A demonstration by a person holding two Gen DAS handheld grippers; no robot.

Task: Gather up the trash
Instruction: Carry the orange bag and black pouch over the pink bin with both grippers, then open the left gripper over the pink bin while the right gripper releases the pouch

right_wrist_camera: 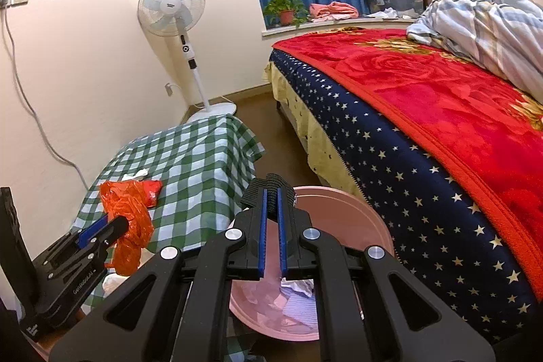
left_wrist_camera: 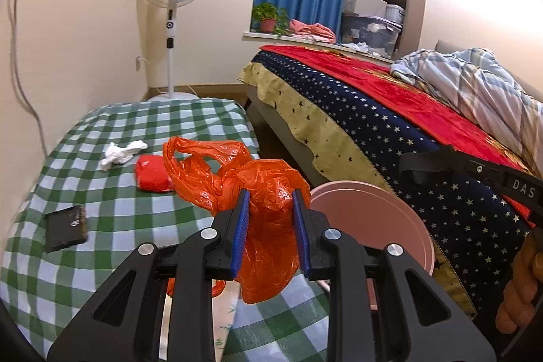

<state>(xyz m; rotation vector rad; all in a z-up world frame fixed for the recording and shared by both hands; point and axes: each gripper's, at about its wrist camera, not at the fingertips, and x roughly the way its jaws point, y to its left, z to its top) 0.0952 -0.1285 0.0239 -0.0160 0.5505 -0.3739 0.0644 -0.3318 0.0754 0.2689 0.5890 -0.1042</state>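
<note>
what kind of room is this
Most likely a home bedroom: a bed with a red floral blanket and a rumpled quilt, a standing fan by the wall, and a curtained window with a potted plant on its sill.

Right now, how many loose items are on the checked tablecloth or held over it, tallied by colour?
Orange: 1, plastic bag, held in the left hand-held gripper
Red: 1, packet
White: 1, crumpled tissue
Black: 1, flat packet
Total: 4
</note>
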